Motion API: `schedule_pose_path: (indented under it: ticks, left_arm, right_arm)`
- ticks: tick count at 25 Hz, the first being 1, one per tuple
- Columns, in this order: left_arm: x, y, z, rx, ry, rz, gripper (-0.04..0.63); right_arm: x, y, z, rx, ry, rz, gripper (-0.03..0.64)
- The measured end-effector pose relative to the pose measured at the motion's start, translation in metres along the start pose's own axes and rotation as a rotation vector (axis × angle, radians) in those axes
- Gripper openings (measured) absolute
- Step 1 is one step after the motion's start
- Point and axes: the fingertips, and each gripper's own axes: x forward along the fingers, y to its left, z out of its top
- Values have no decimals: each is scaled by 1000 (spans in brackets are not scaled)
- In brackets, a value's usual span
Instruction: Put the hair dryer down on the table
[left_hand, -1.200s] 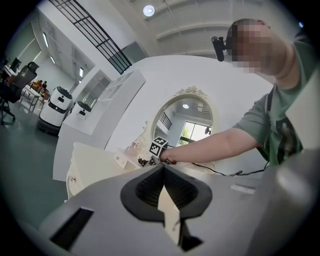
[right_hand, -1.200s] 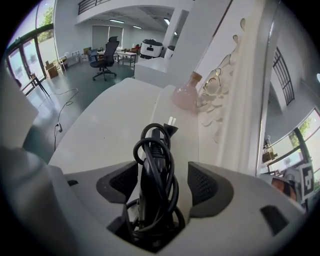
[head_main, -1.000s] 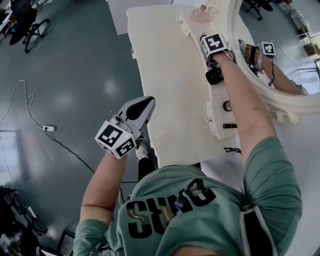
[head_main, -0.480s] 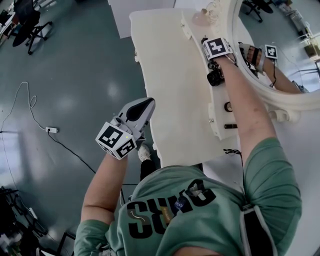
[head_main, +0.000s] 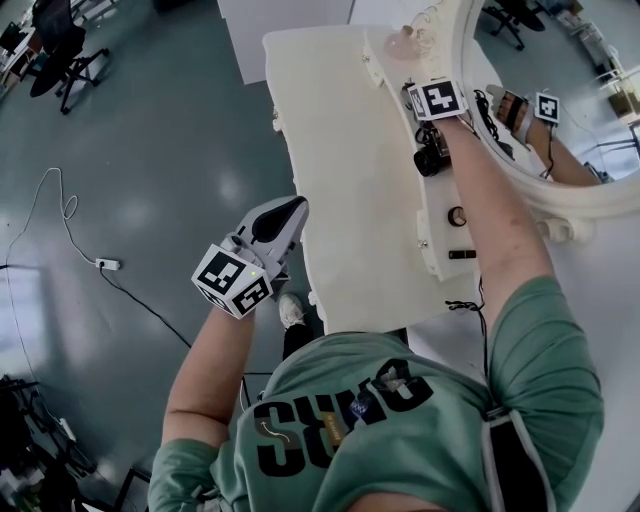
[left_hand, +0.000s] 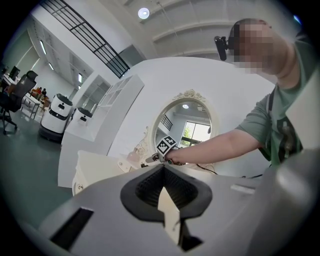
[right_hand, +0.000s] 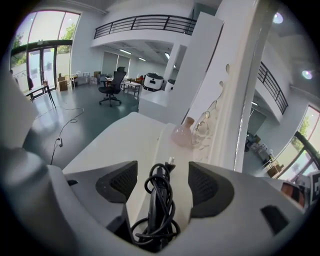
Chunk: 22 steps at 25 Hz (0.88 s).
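Setting the hair dryer (right_hand: 156, 212) down is the step in hand, and it looks close to finished. Your right gripper (right_hand: 163, 175) has its jaws wide apart, with the dryer and its coiled cord (right_hand: 159, 190) lying between them; neither pad presses on it as far as that view shows. In the head view the dryer sits under the gripper at the back of the table (head_main: 340, 150), on the raised ledge close against the mirror frame (head_main: 570, 205). Whether its full weight is on the ledge cannot be told. Hold the jaws spread and draw straight back along their own line, slowly, so no loop of cord catches a pad and drags the dryer off. Mind the pink bottle (right_hand: 183, 134) just ahead. The left gripper (head_main: 270, 232) has its jaws together with nothing in them, out over the floor and well apart from the table; leave it there.
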Motion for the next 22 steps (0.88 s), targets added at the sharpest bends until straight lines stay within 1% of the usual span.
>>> schedule_pose_path:
  ticks: [3, 5, 8, 13, 15, 18, 22]
  left_arm:
    - [-3, 0, 7, 17, 0, 1, 11]
    - [-4, 1, 14, 28, -1, 2, 11]
    - [-9, 0, 29, 45, -8, 2, 11]
    - [-26, -3, 64, 73, -36, -3, 11]
    - [-36, -4, 79, 86, -51, -9, 11]
    - [-49, -9, 96, 114, -56, -13, 11]
    - [-64, -29, 119, 160, -50, -34, 11]
  right_arm:
    - [-19, 4, 27, 14, -96, 11, 311]
    - [-36, 9, 45, 44, -158, 37, 302]
    - [-67, 19, 70, 91, -244, 82, 273]
    - [-136, 51, 105, 99, -404, 188, 207]
    - [-171, 72, 113, 102, -477, 248, 172]
    - [-221, 104, 114, 124, -572, 336, 137]
    - [-288, 138, 109, 143, -679, 415, 90]
